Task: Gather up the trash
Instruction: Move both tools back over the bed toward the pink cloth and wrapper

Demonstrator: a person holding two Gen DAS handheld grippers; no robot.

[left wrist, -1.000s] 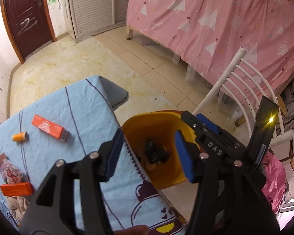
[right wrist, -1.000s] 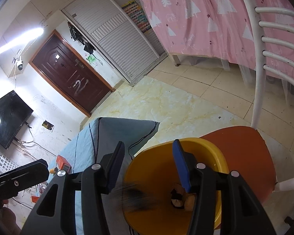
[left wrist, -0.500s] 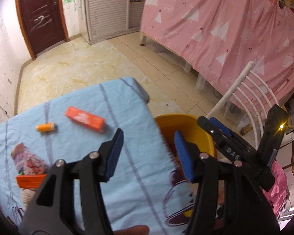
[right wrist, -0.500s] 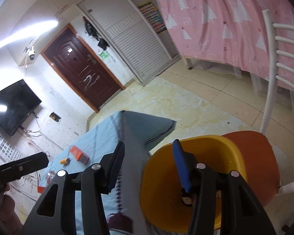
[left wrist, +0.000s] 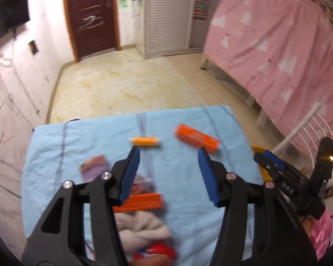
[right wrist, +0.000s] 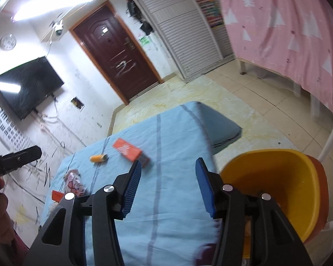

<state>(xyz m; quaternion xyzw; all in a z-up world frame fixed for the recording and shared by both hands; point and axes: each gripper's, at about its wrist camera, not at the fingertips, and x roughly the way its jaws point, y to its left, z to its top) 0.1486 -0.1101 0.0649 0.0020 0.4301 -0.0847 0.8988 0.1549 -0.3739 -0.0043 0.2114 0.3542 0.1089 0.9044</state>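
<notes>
I have the left gripper [left wrist: 168,170] above the counter [left wrist: 188,186], jaws spread wide with nothing between the ribbed blue pads [left wrist: 131,173]. The right gripper [right wrist: 167,186] is likewise wide open and empty, over the counter's near right part.

The counter carries a soft, pale blue quilted cloth [right wrist: 166,199] with thin dark stripes. Trash lies on it as follows, in the left wrist view:

- A small orange cylinder [left wrist: 145,142], smooth, pale-capped at one end, at 12 o'clock from the left gripper's left pad. Long axis runs 9 to 3 o'clock.
- A flat orange carton [left wrist: 197,138], rectangular, at 1 o'clock, just beyond the right pad. Long axis runs roughly 10 to 4 o'clock.
- A second orange box [left wrist: 142,201], close under the gripper, partly hidden by the left finger. Long axis near 9 to 3 o'clock.
- A glossy printed wrapper [left wrist: 94,168], crumpled, at 9 o'clock; blurred.
- A cream knitted bundle [left wrist: 142,228], lumpy, at 6 o'clock, touching the second box's near edge.

In the right wrist view, a yellow plastic bin [right wrist: 277,190], round and smooth-walled, stands at 3 o'clock, just off the counter's right edge, on a red chair seat [right wrist: 322,190]. Its contents are hidden by the gripper.
</notes>
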